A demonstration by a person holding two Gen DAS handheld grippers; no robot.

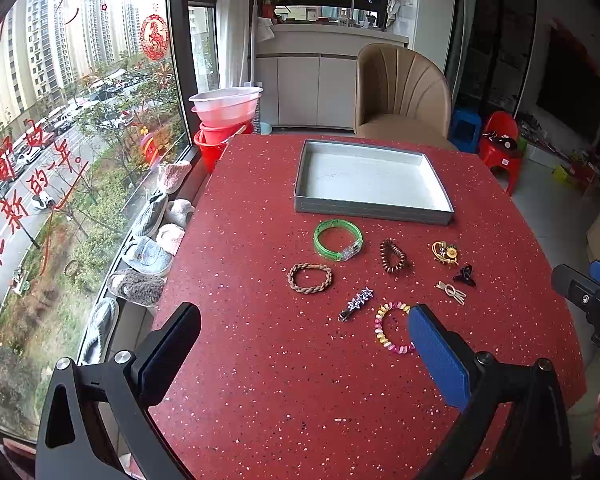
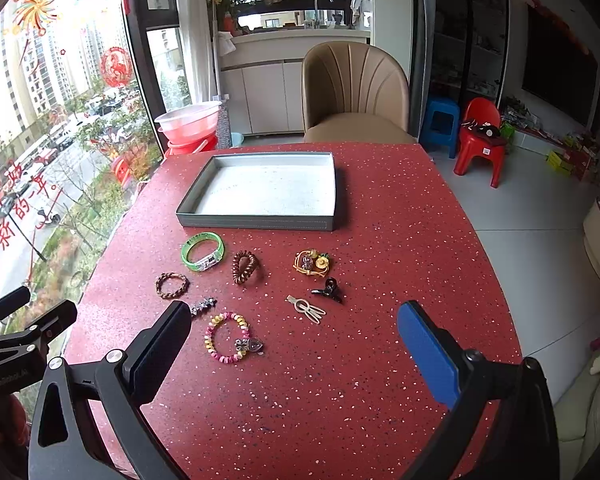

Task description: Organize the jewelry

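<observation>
An empty grey tray (image 1: pixel 374 211) (image 2: pixel 256 223) sits at the far side of the red table. In front of it lie a green bangle (image 1: pixel 338 239) (image 2: pixel 202 251), a brown braided bracelet (image 1: pixel 310 277) (image 2: pixel 172 285), a brown coil hair tie (image 1: pixel 393 256) (image 2: pixel 245 266), a yellow flower ornament (image 1: pixel 445 253) (image 2: pixel 311 263), a black claw clip (image 1: pixel 464 275) (image 2: pixel 328 290), a cream hair clip (image 1: pixel 452 292) (image 2: pixel 306 308), a star clip (image 1: pixel 356 303) (image 2: pixel 202 306) and a pink beaded bracelet (image 1: pixel 392 328) (image 2: pixel 228 337). My left gripper (image 1: pixel 304 320) and right gripper (image 2: pixel 296 320) are open, empty, above the table's near side.
A beige chair (image 1: pixel 402 96) (image 2: pixel 354 92) stands behind the table. Red and blue stools (image 2: pixel 480 136) stand on the floor to the right. Slippers (image 1: pixel 148 252) line the window sill on the left, with stacked basins (image 1: pixel 224 112) beyond.
</observation>
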